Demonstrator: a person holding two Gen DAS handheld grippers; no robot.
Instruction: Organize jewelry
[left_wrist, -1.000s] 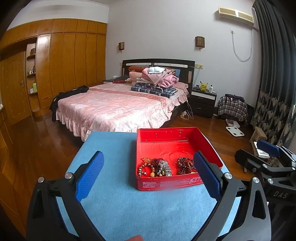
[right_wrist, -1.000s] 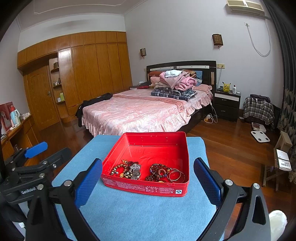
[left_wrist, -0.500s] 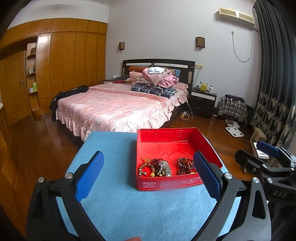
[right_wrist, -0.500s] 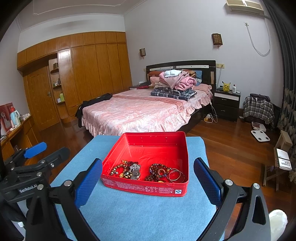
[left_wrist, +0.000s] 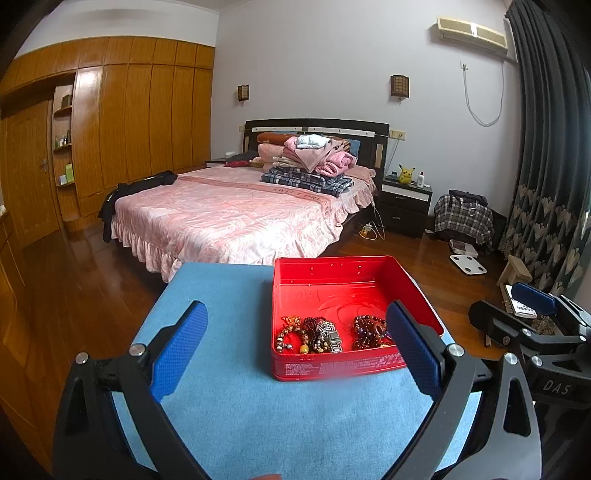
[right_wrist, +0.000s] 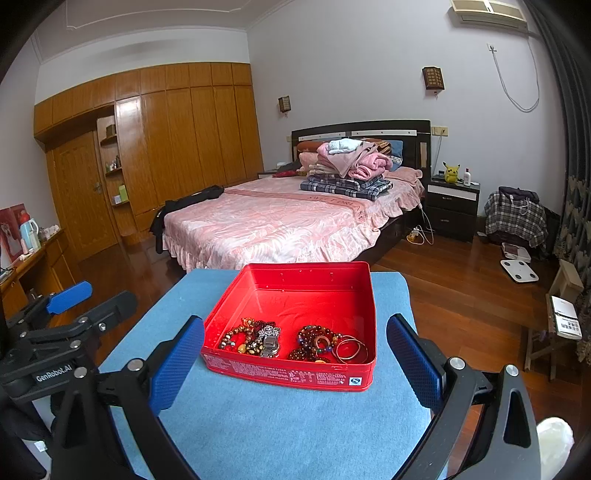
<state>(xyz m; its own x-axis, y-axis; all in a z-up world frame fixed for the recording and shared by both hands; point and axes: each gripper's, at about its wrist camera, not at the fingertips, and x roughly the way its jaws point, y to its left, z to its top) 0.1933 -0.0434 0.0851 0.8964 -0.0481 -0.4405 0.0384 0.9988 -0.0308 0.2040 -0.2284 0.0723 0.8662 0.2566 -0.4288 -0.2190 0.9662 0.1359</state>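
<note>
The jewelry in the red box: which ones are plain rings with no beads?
The thin metal bangles at the right end of the red box; everything else there is beaded or chain-linked.

Desk (left_wrist: 236, 424) has a blue felt-like top, rounded far corners. Only thing sitting directly on it: red tin (left_wrist: 332, 369), open, lidless, toward the far-right part of the desk, its back wall near the desk's far edge. Rest of the surface around the tin is bare blue, near side widest.
</note>
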